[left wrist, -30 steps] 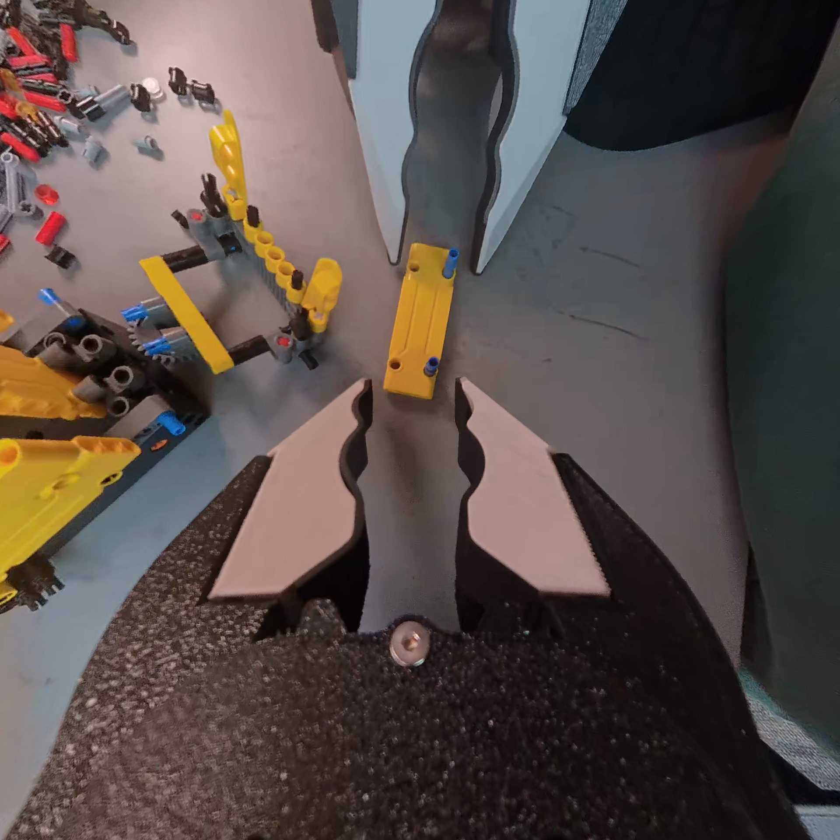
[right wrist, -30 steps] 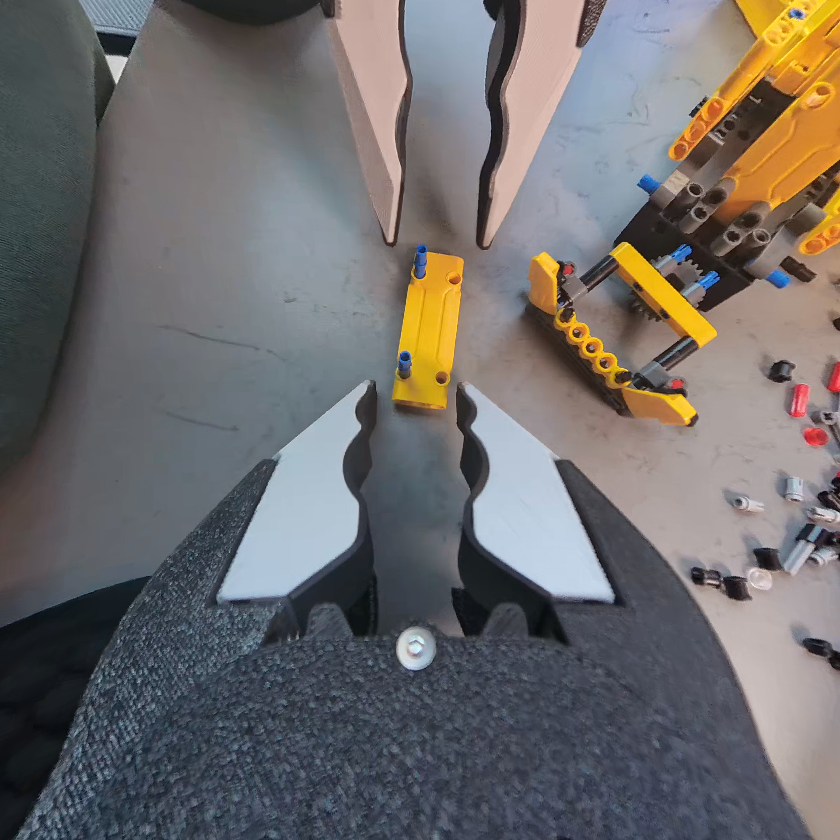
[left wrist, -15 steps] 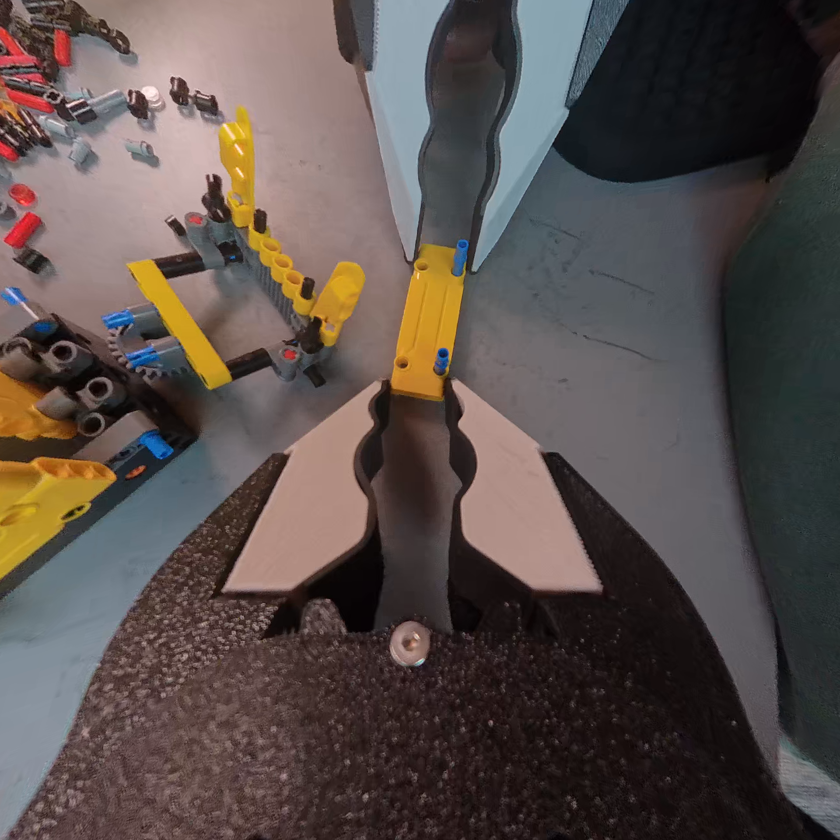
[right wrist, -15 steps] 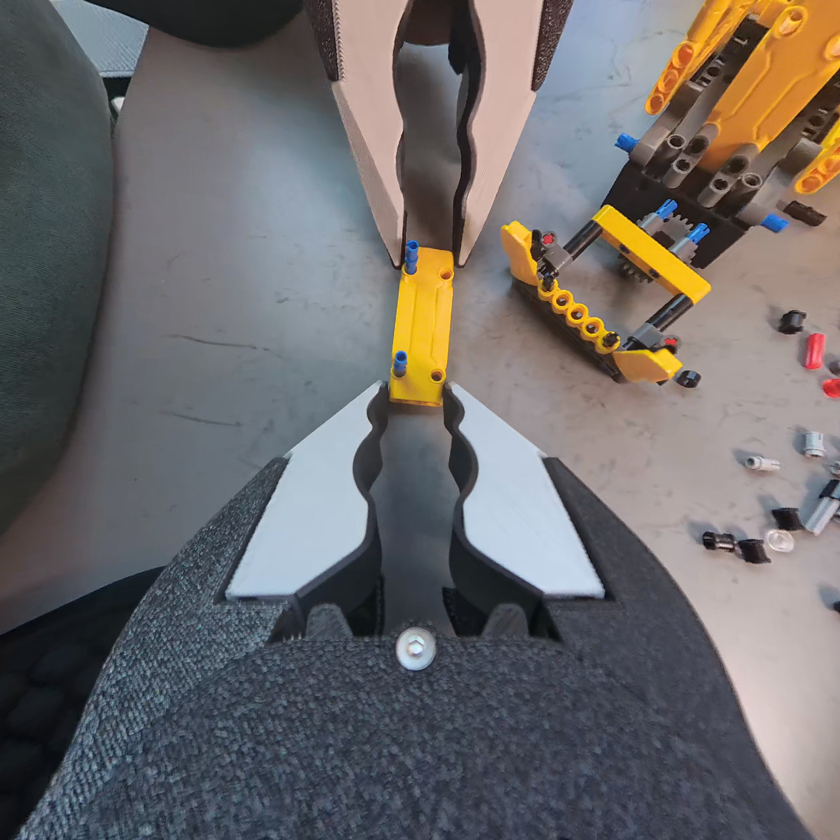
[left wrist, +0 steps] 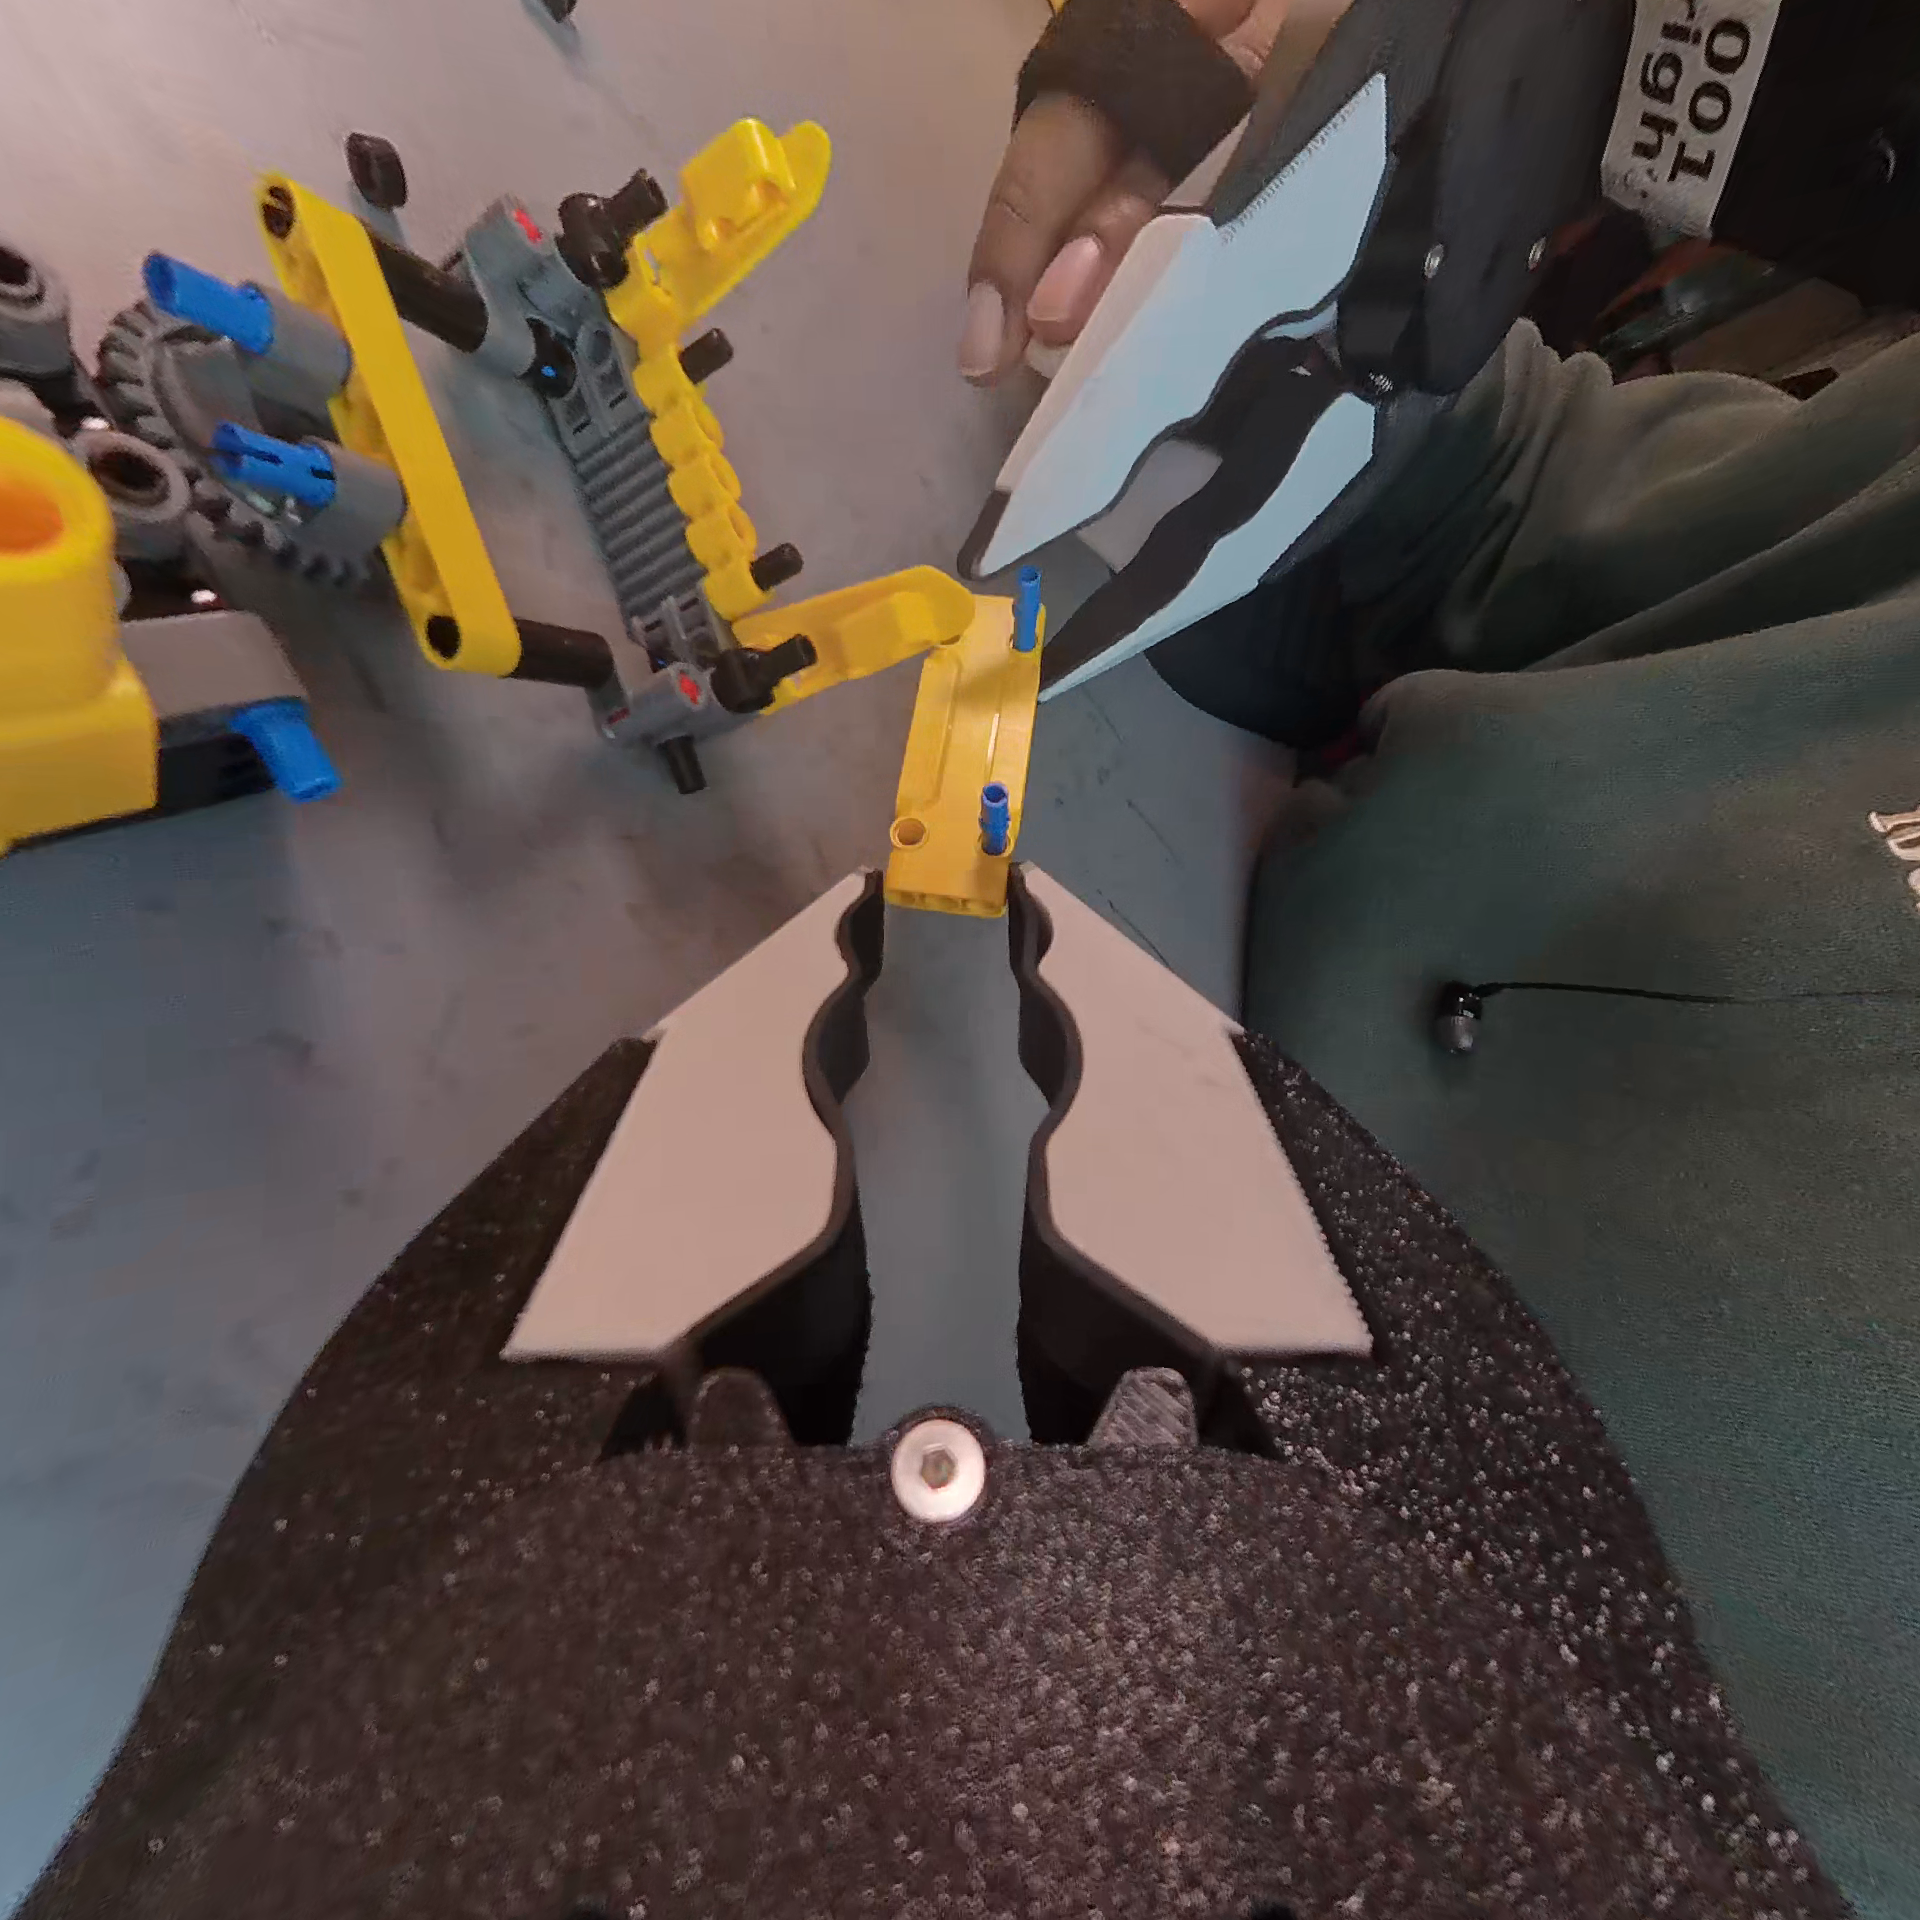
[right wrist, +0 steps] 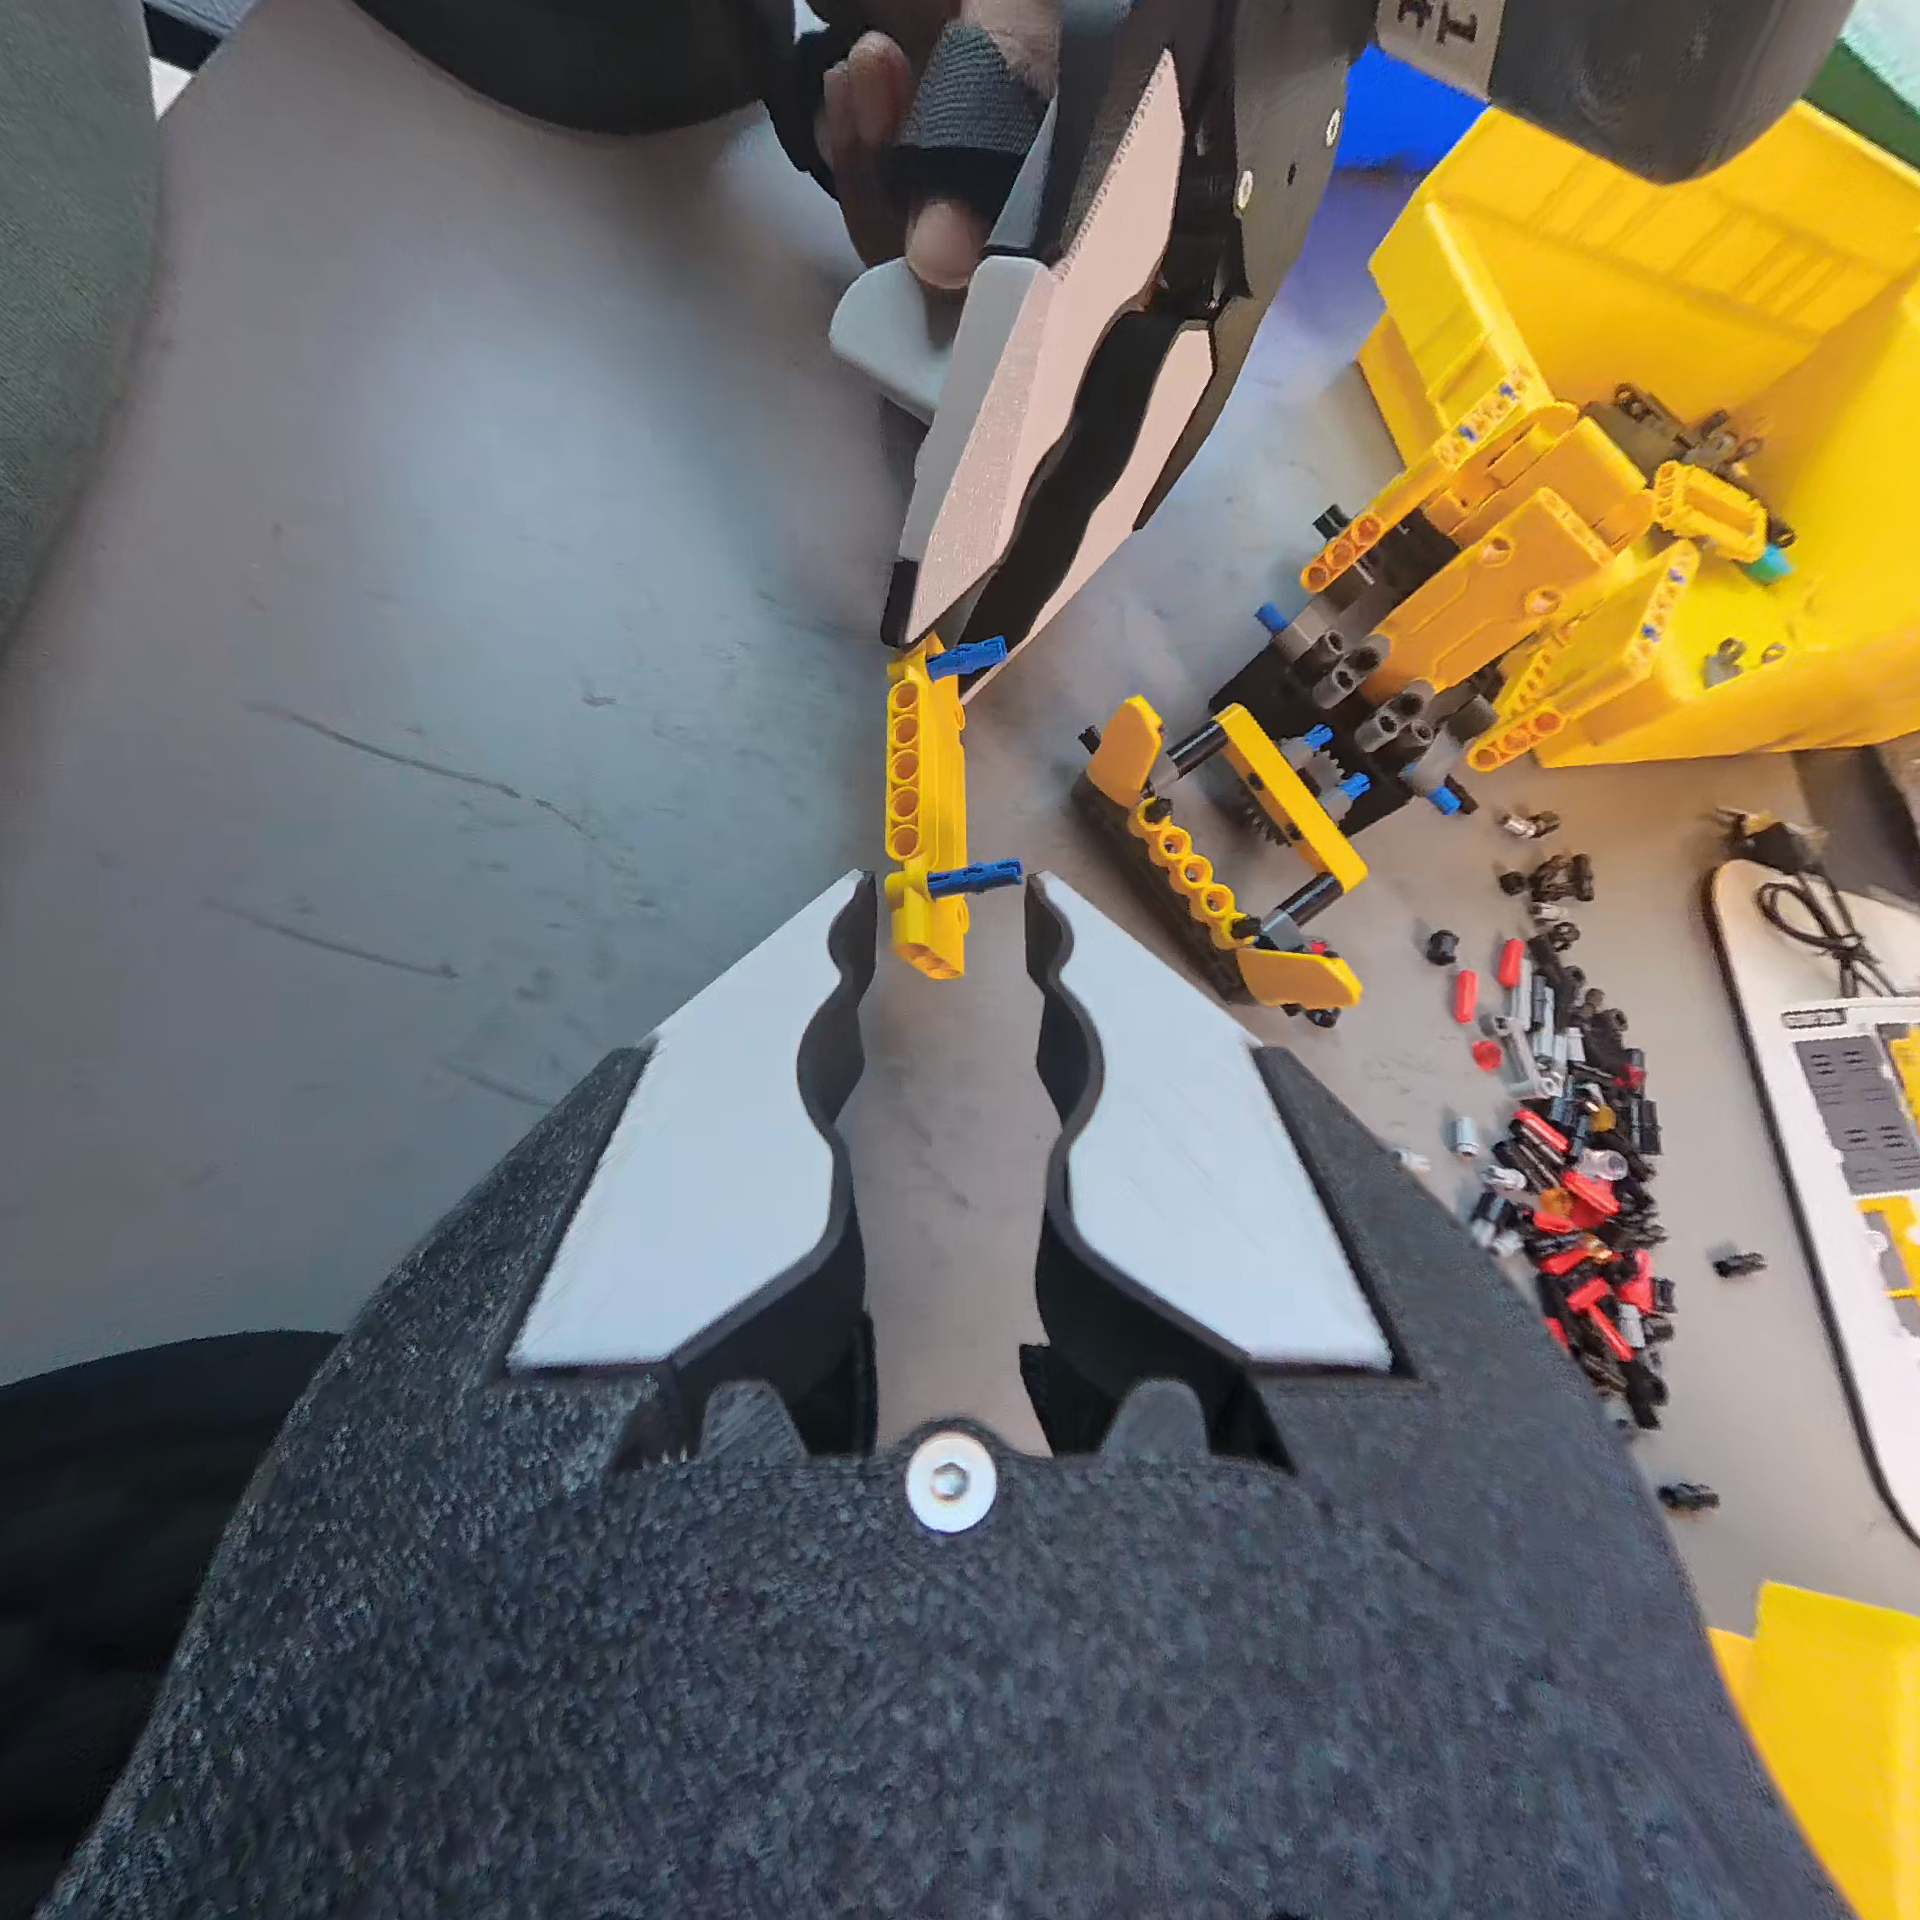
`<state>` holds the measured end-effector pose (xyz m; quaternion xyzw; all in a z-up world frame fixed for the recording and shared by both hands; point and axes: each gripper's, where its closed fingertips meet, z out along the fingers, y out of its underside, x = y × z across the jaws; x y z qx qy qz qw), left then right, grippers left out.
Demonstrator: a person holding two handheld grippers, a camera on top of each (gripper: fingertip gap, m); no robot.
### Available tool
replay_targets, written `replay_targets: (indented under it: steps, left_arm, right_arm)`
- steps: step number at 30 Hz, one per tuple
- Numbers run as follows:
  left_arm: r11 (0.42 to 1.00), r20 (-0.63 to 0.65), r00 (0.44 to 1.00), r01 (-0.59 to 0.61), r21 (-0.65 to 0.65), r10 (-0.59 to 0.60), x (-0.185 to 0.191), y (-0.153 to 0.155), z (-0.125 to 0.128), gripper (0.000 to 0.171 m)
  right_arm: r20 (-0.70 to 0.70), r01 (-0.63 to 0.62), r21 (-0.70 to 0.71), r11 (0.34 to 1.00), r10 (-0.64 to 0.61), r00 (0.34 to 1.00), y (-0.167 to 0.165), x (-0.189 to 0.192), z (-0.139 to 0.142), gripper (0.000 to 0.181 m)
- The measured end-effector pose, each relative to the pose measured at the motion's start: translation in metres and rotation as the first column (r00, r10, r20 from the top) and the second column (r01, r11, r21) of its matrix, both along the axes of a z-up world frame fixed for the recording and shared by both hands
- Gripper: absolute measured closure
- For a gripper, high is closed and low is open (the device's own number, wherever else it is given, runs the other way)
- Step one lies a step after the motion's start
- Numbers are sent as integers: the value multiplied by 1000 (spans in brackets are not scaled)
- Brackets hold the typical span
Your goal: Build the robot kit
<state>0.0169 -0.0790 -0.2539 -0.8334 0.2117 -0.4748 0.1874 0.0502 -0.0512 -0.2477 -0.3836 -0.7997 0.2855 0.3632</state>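
Yellow panel (left wrist: 961,748) spans straight between our two grippers, one end in each.

Left gripper (left wrist: 945,894) is clamped across the panel's near end, flat face up in the left wrist view, long axis running dead ahead from it. Right gripper (right wrist: 945,883) meets the other end head-on and sees the panel edge-on: jaws parted, straddling it and a blue pin (right wrist: 971,878), with a sliver of gap on one side, so we read no clamp there. The panel looks lifted off the grey table (right wrist: 416,623). A geared sub-assembly (left wrist: 623,499) lies just beside its far end; we can't tell if they touch. Half-built yellow model (right wrist: 1507,582), yellow bin (right wrist: 1662,260) and loose-parts pile (right wrist: 1569,1195) sit well apart.
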Motion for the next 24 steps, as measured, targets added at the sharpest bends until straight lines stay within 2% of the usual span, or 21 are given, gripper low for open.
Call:
replay_targets:
  steps: [4,8,12,14,17,18,20,24]
  left_arm:
    - [1000,14,1000,-7,-20,7,-1,-1,1,149]
    - [1000,27,1000,-7,3,7,0,0,2,148]
    - [973,-61,998,48,224,-35,0,1,6,150]
    - [929,-140,989,86,359,-37,0,4,8,149]
    - [848,-186,982,125,516,-32,8,6,14,153]
    - [827,-208,978,131,547,-17,8,9,14,159]
    - [801,-236,972,150,580,-11,7,10,14,160]
    - [775,-198,980,139,617,-18,6,7,23,161]
  right_arm:
    - [-20,-2,64,998,3,1000,0,1,0,157]
    - [-20,10,11,1000,-10,1000,-1,2,1,157]
    - [9,44,-159,986,-43,999,1,4,0,157]
    - [19,63,-237,969,-60,998,4,5,2,157]
    - [18,73,-345,936,-71,997,4,4,11,157]
    - [24,69,-371,926,-65,998,3,4,13,157]
    - [22,77,-375,924,-74,997,4,3,13,157]
    - [-20,52,-382,922,-65,998,0,3,20,157]
